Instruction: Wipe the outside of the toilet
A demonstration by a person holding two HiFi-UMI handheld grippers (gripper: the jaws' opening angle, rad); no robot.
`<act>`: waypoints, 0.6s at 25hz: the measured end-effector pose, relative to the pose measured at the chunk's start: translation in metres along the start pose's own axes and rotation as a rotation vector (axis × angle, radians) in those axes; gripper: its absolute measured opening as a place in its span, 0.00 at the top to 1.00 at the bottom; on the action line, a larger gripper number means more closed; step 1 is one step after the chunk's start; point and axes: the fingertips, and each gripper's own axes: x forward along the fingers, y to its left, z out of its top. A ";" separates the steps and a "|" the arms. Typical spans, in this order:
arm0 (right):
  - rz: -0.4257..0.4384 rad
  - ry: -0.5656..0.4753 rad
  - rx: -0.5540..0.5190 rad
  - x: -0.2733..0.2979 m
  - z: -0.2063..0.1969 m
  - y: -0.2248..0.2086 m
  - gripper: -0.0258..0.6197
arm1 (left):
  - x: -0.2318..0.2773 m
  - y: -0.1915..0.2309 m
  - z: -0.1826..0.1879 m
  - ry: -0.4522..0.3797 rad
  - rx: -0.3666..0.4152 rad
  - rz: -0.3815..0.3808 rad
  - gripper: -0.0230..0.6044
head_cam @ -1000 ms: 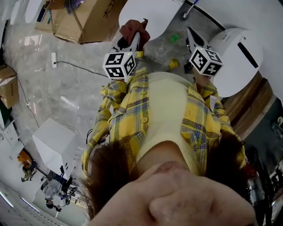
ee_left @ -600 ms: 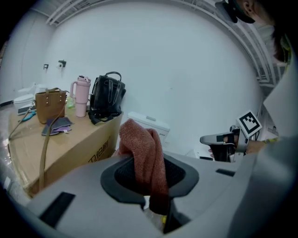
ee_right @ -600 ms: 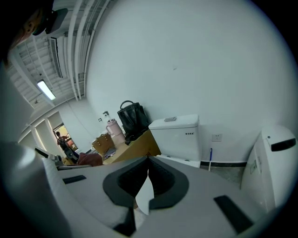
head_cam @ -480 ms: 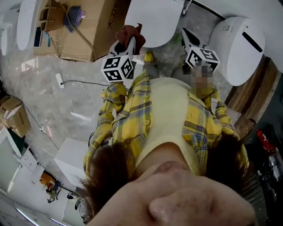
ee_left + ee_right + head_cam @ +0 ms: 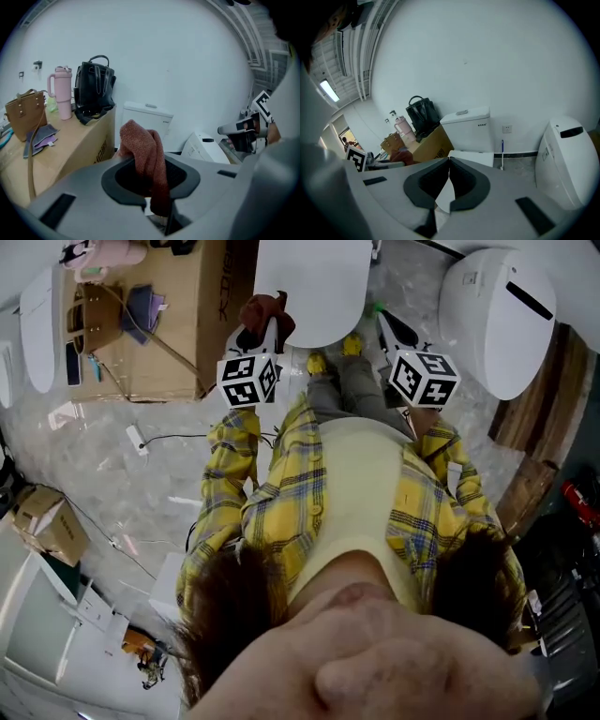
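Nearest, the left claw (image 5: 149, 165) was clamped on a rust-red knitted cloth (image 5: 140, 140), whose soft bulk bunched up above the jaws. The right claw (image 5: 449, 160) was closed tip to tip with nothing in it. The cloth looked light and limp, likely to fold or slip under pressure, so a grip on a thick wad, as here, seemed sound. Just ahead stood the white ceramic toilet (image 5: 471, 125), lid down and tank against the wall: hard, smooth, probably slippery, and not a thing to shift. A large brown cardboard box (image 5: 70, 145) crowded its left flank, whereas its right flank had open grey floor (image 5: 516, 166) before a second, rounded white toilet (image 5: 562, 157), leaving easier room there.
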 end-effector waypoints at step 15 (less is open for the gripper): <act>0.007 0.032 0.052 0.087 -0.002 -0.048 0.92 | 0.101 0.032 0.005 0.057 0.128 0.101 0.81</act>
